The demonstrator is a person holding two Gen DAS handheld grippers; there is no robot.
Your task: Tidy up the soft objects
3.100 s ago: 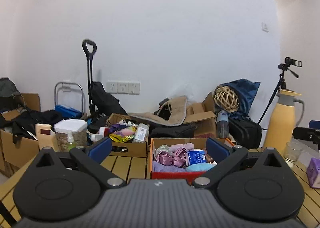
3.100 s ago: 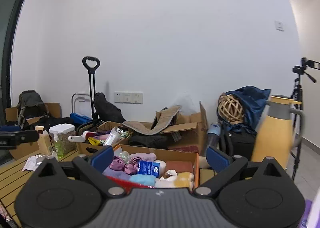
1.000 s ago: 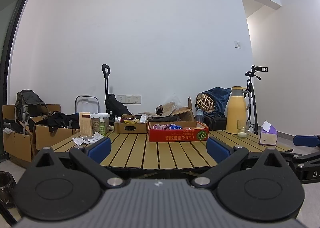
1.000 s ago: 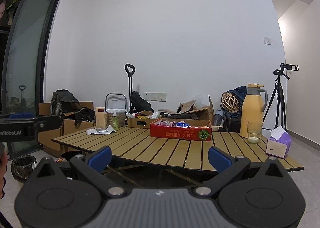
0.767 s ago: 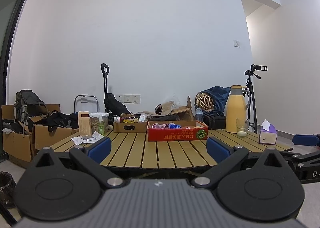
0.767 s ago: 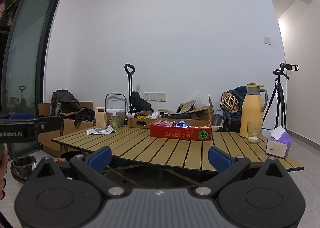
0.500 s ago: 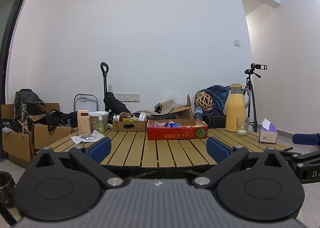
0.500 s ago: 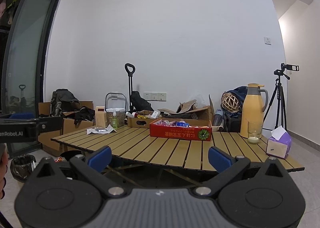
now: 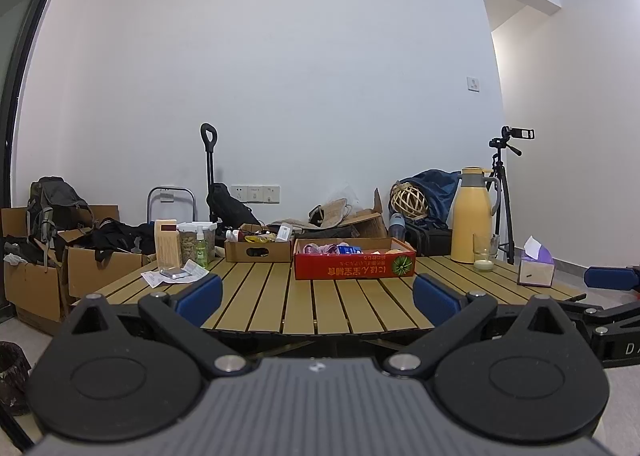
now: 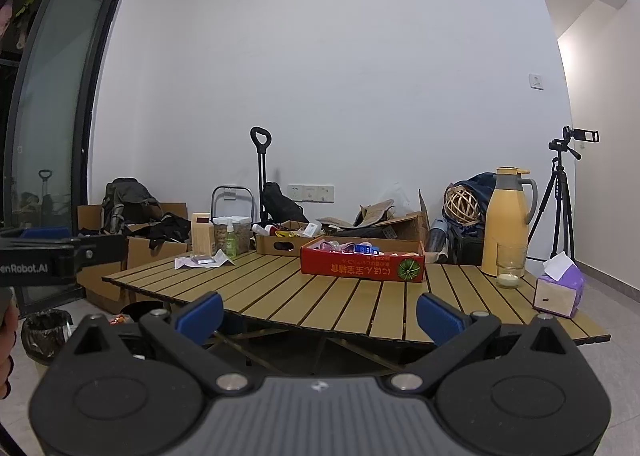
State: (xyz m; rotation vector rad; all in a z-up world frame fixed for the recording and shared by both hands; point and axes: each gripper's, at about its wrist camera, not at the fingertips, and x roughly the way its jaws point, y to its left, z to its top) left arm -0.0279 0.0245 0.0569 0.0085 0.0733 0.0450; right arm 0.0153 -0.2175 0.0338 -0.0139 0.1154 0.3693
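Status appears late or complete: soft objects (image 9: 328,248), pink and blue fabric pieces as far as can be told, lie inside the red box (image 9: 354,266) on the slatted wooden table (image 9: 320,304). No loose soft item shows on the bare slats around it. Left gripper (image 9: 316,294) stands off the near edge, jaws spread wide, nothing between them. Right gripper (image 10: 318,312) likewise wide open and empty, well apart from the box. Brown box (image 9: 258,251) just behind the red one holds bottles and packets; whether any soft item remains there cannot be told. Yellow jug (image 10: 506,219), glass (image 10: 510,266) and tissue box (image 10: 558,290) stand clear at the right end. Judgement: little or nothing left to sort
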